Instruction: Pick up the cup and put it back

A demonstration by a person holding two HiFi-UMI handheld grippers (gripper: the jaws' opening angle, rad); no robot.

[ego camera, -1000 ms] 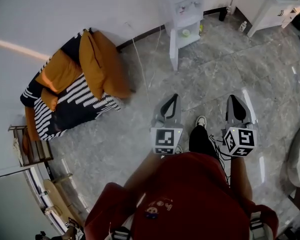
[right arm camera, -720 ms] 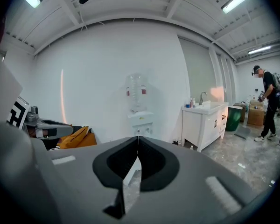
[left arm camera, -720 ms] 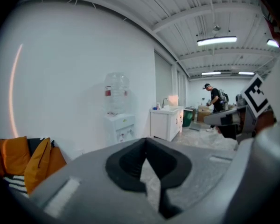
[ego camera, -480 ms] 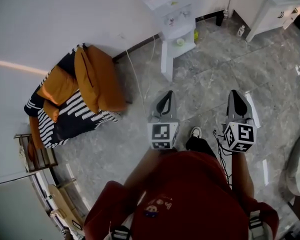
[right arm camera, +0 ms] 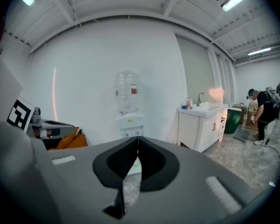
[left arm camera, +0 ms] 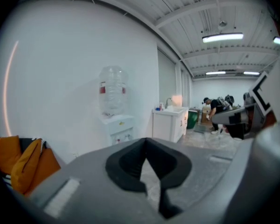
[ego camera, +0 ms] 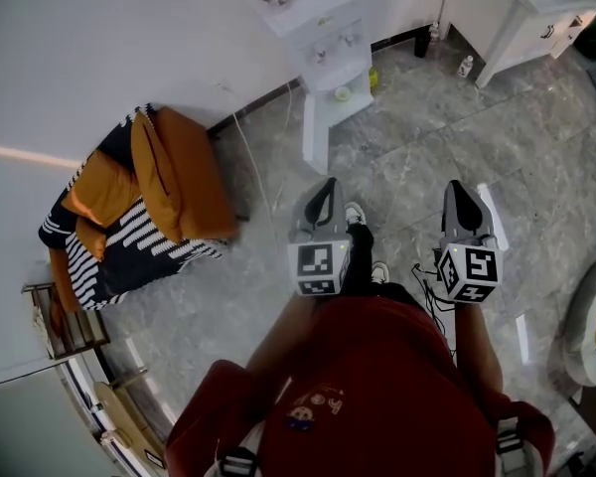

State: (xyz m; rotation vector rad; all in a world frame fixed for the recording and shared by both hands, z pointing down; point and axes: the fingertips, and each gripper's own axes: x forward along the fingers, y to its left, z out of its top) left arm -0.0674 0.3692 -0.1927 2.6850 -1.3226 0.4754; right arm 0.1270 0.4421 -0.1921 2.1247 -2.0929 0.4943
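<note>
Nearest the camera, a red fabric top (ego camera: 377, 386) fills the lower head view and is cut off at the frame's bottom edge.

Two grippers are counted.
- Left gripper (ego camera: 327, 183): matte grey shell, black wedge-shaped pads (left arm camera: 125, 166), jaws together at the tips, nothing between them.
- Right gripper (ego camera: 458, 186): same build, jaws likewise closed and empty.

One marker cube (ego camera: 318, 267) with black-and-white squares is carried on each, two in all.

Two white shoes (ego camera: 355, 213) are seen on the glossy grey marbled floor (ego camera: 417, 157), each partly covered by a dark trouser leg.

Farther out, one boxy white water dispenser (ego camera: 323, 38) stands against the wall. A clear bottle (left arm camera: 113, 90) sits on top and is cut off at the head view's upper edge. A small pale round item in the dispenser's lower niche is taken as the cup (ego camera: 343, 93); its form is too small to confirm.

To the left, one black-and-white striped armchair (ego camera: 139, 237) is loaded with soft orange cushions (ego camera: 179, 167), at least two. One white sink cabinet (ego camera: 521, 8) is cropped at the top right.
</note>
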